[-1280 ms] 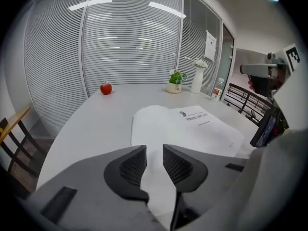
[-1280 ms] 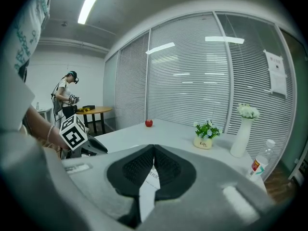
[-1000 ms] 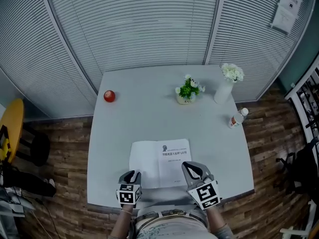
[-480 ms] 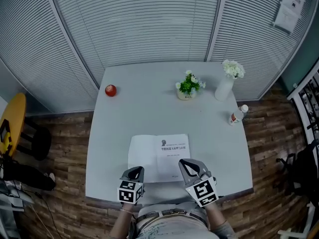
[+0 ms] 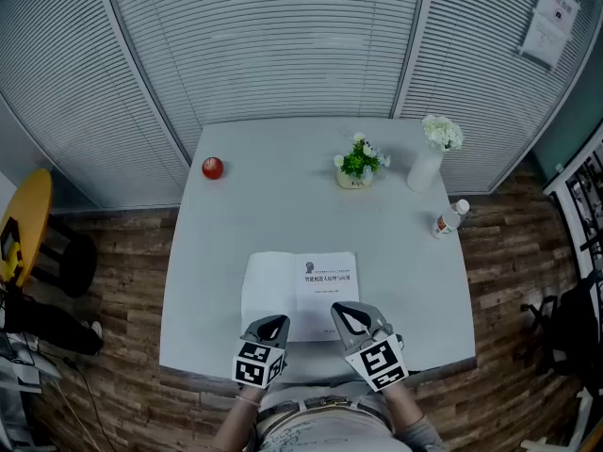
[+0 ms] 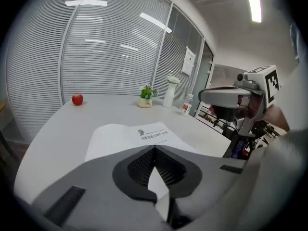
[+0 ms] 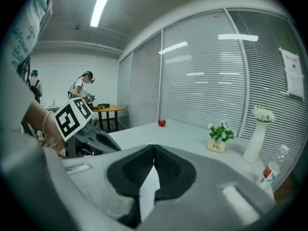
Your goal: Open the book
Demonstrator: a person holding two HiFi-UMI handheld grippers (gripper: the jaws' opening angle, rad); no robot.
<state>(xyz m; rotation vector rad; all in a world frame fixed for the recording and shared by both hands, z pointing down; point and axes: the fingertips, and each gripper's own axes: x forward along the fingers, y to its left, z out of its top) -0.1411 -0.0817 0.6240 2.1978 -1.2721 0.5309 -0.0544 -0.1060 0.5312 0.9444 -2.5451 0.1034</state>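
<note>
One vase (image 5: 423,170) of white flowers (image 5: 441,132)

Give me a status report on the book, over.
Left gripper jaws shut, right gripper jaws shut. Book lies title up, both grippers at its near edge; page pinched or not, cannot tell. Nothing in the way.

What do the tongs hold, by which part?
Cannot be told: left tongs and right tongs are shut over the book, at its near edge; a page perhaps pinched.
</note>
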